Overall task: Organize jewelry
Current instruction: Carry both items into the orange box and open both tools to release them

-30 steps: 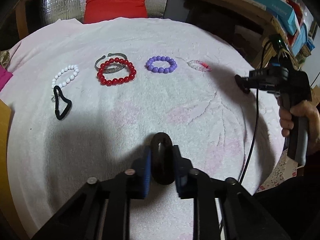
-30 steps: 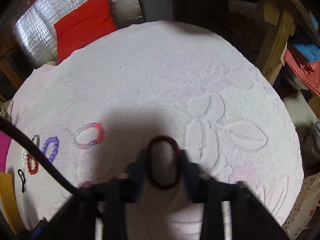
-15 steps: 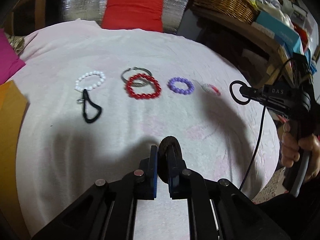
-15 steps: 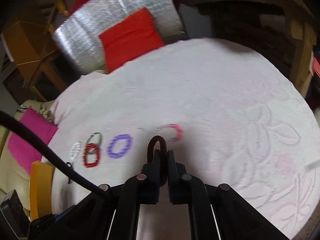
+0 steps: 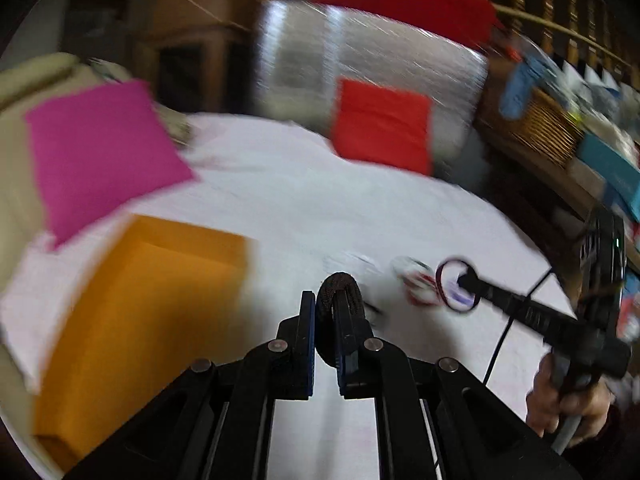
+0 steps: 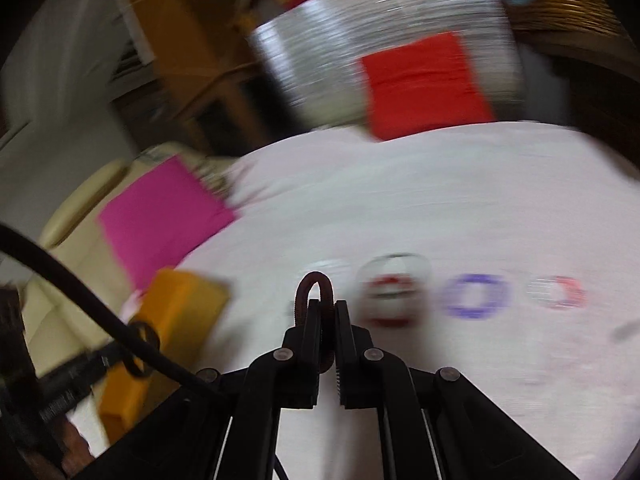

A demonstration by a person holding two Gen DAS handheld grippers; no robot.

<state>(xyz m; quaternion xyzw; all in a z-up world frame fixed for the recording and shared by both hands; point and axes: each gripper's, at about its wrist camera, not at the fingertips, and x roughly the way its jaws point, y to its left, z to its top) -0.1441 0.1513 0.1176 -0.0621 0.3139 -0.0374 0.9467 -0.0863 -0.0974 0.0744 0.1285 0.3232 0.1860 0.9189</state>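
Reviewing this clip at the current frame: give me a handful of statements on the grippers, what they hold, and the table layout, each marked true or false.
1. The left gripper is shut on a black hair tie. True.
2. The right gripper is open and empty. False: it is shut on a dark red hair tie.
3. An orange box sits at the table's left side. True.
4. The purple bead bracelet is inside the orange box. False: it lies on the white cloth.
5. A magenta sheet lies beyond the orange box. True.
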